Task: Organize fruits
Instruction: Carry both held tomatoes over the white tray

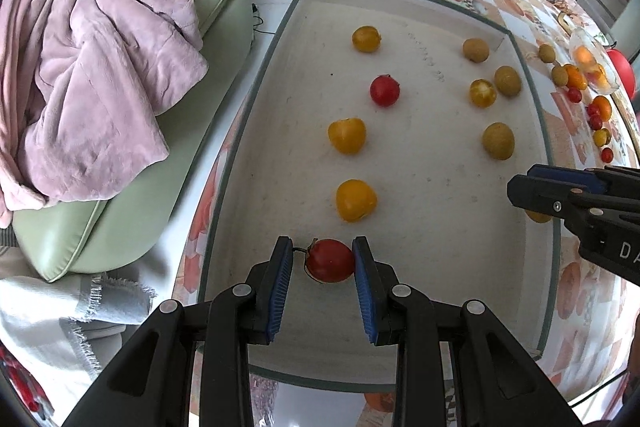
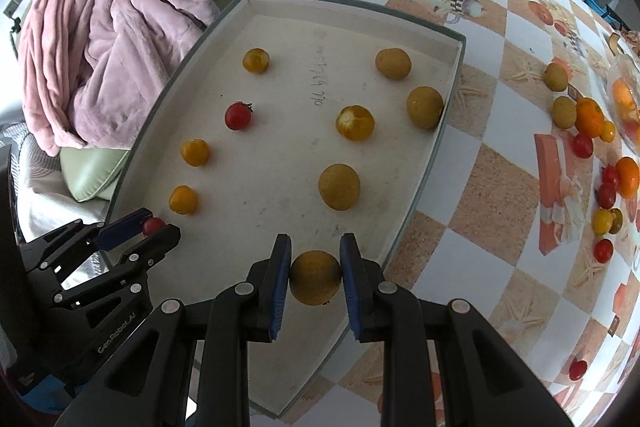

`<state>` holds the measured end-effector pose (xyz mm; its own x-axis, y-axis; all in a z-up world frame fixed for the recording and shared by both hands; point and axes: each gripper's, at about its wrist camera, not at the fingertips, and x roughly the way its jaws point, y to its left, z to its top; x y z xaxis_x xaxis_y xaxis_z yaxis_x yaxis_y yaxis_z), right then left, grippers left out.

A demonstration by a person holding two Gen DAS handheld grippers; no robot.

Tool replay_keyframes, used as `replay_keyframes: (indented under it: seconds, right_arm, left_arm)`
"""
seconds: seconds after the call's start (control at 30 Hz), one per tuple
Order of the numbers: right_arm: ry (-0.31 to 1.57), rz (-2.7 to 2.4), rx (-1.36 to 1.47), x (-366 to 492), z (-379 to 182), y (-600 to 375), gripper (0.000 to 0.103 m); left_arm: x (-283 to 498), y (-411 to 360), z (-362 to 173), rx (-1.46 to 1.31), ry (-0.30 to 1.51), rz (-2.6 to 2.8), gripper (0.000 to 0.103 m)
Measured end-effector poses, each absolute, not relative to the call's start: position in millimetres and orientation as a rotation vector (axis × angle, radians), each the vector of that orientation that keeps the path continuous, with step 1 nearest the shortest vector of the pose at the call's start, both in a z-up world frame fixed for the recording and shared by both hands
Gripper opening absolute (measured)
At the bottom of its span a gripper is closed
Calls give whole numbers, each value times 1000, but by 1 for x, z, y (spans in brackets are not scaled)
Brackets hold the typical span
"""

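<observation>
left gripper (image 1: 322, 263) is ours, jaws spread a bit wider than the red cherry tomato (image 1: 331, 261) sitting between them at the near end of the white tray (image 1: 400, 363), only the right pad looks to touch. our right gripper (image 2: 315, 277) is closed onto a brownish-yellow round fruit (image 2: 315, 277) at the tray's near right. more loose fruit (image 2: 588, 123) lies on the tabletop (image 2: 500, 227) right of the tray.

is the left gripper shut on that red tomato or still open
Open: the left gripper brackets the red tomato, with a visible gap at its left pad.
</observation>
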<state>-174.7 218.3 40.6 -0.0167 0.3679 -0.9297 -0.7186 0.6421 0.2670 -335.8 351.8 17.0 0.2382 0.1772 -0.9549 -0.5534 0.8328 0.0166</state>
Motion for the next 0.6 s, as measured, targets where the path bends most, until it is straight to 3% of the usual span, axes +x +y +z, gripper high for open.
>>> replay_keyframes:
  seconds: [0.6]
  right_arm:
    - [1344,877,-370,-178,20,235,30]
  left_arm:
    - [-332,347,13,-278,1247,506,34]
